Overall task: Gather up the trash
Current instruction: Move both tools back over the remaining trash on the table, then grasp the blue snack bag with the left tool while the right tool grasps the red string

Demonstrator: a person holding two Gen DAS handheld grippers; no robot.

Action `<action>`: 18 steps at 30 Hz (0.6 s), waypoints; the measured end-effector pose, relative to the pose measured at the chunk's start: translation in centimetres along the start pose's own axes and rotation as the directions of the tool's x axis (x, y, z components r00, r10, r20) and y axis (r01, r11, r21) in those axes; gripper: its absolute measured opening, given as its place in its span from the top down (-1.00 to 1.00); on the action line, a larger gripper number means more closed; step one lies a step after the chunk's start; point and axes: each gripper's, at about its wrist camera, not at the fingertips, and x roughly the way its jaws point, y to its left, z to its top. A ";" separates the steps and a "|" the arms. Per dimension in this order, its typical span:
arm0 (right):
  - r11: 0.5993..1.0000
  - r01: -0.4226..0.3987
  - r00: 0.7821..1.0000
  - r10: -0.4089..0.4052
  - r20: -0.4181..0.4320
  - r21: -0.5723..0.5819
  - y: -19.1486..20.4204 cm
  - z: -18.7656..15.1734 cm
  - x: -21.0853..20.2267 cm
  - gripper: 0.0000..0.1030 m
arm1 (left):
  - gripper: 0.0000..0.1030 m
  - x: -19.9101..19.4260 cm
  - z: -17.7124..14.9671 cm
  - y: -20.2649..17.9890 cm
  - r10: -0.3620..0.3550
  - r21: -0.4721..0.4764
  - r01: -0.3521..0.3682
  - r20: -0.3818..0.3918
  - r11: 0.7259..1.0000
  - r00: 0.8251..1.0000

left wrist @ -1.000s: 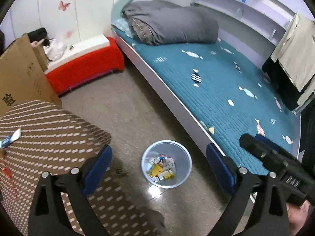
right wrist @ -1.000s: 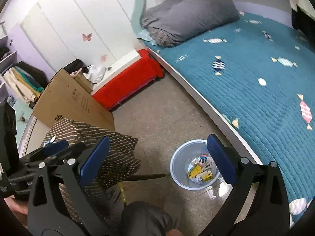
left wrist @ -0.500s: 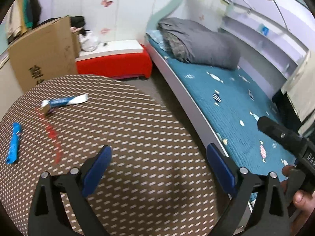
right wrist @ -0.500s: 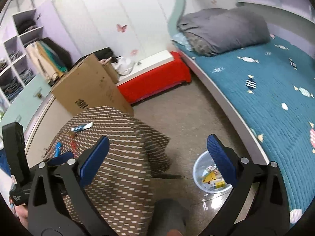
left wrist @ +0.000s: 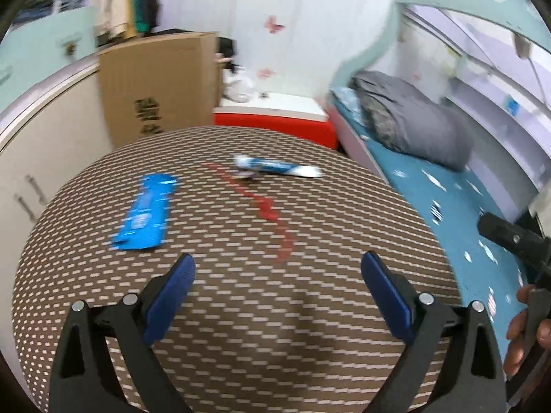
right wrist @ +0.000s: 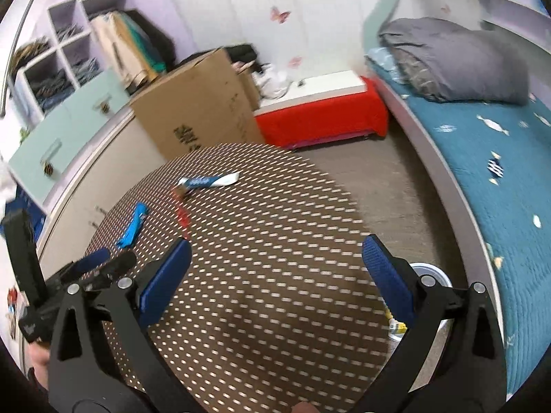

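left jaws: my left gripper (left wrist: 277, 284) is spread wide, nothing between the blue pads, hanging over the near part of the brown patterned surface (left wrist: 241, 327).
right jaws: my right gripper (right wrist: 275, 268) is also wide apart and empty, over the same surface, nearer the bed side.
nearest trash: blue wrapper (left wrist: 146, 212) lies flat ahead and to the left of the left jaws, apart from them; long axis runs roughly away from me, tilted slightly right.
second trash: blue-white tube (left wrist: 275, 167) sits farther back near the far edge, long axis across my view.
nearer arm: left, I judge; from the right wrist the blue wrapper (right wrist: 132, 227) is well off to the left.
bin: trash bin (right wrist: 430, 272) stands on the floor right of the surface, mostly cut off behind the right finger.
red mark: red streak (left wrist: 265, 206) between the two pieces; smear or string, can't tell.
hard to read: left view is motion-blurred, wrapper print unreadable.
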 end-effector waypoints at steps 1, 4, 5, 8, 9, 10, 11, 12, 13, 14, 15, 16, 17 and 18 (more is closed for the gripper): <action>1.000 -0.015 1.000 0.015 -0.018 -0.014 0.9 0.0 0.9 -0.88 | -0.84 0.0 0.0 1.3 0.016 -0.018 -0.016 0.000 1.000 1.000; 0.998 -0.045 0.997 0.042 -0.059 -0.051 3.3 0.2 3.5 -0.88 | -0.84 0.8 0.4 5.0 0.067 -0.065 -0.067 -0.002 0.996 0.998; 0.997 -0.048 0.997 0.044 -0.065 -0.059 3.8 0.2 4.0 -0.88 | -0.84 1.1 0.6 6.2 0.083 -0.078 -0.083 -0.005 0.993 0.997; 0.993 -0.072 0.993 0.064 -0.098 -0.089 5.8 0.5 6.5 -0.88 | -0.84 2.3 1.2 8.9 0.118 -0.095 -0.119 -0.019 0.988 0.993; 0.992 -0.077 0.992 0.066 -0.111 -0.097 6.5 0.6 7.3 -0.88 | -0.84 2.9 1.5 9.3 0.124 -0.090 -0.126 -0.027 0.988 0.992; 0.992 -0.081 0.991 0.069 -0.119 -0.101 6.8 0.7 7.8 -0.88 | -0.84 3.6 1.9 9.9 0.132 -0.080 -0.135 -0.041 0.988 0.990; 0.990 -0.089 0.989 0.076 -0.128 -0.105 7.3 0.7 8.4 -0.88 | -0.84 4.2 2.3 10.4 0.133 -0.069 -0.136 -0.051 0.988 0.990; 0.989 -0.098 0.987 0.083 -0.137 -0.110 7.7 0.7 8.9 -0.88 | -0.84 4.7 2.6 10.6 0.129 -0.060 -0.133 -0.058 0.989 0.990; 0.988 -0.102 0.986 0.086 -0.141 -0.114 8.1 0.6 9.2 -0.88 | -0.84 5.2 3.0 10.9 0.128 -0.047 -0.131 -0.062 0.990 0.990; 0.987 -0.106 0.985 0.088 -0.145 -0.122 8.5 0.6 9.5 -0.88 | -0.84 5.8 3.3 11.1 0.131 -0.034 -0.134 -0.066 0.990 0.989; 0.986 -0.108 0.985 0.089 -0.147 -0.127 8.7 0.6 9.6 -0.88 | -0.84 6.6 3.8 11.2 0.133 -0.013 -0.134 -0.082 0.991 0.988; 0.985 -0.108 0.985 0.087 -0.150 -0.138 9.0 0.6 9.8 -0.88 | -0.83 7.3 4.1 11.4 0.129 0.000 -0.129 -0.096 0.992 0.987; 0.983 -0.109 0.985 0.087 -0.151 -0.145 9.2 0.6 10.0 -0.88 | -0.69 7.6 4.3 11.6 0.121 0.003 -0.121 -0.103 0.993 0.987; 0.983 -0.109 0.985 0.086 -0.152 -0.151 9.4 0.8 10.2 -0.88 | -0.50 8.0 4.4 11.8 0.096 0.003 -0.096 -0.112 0.995 0.989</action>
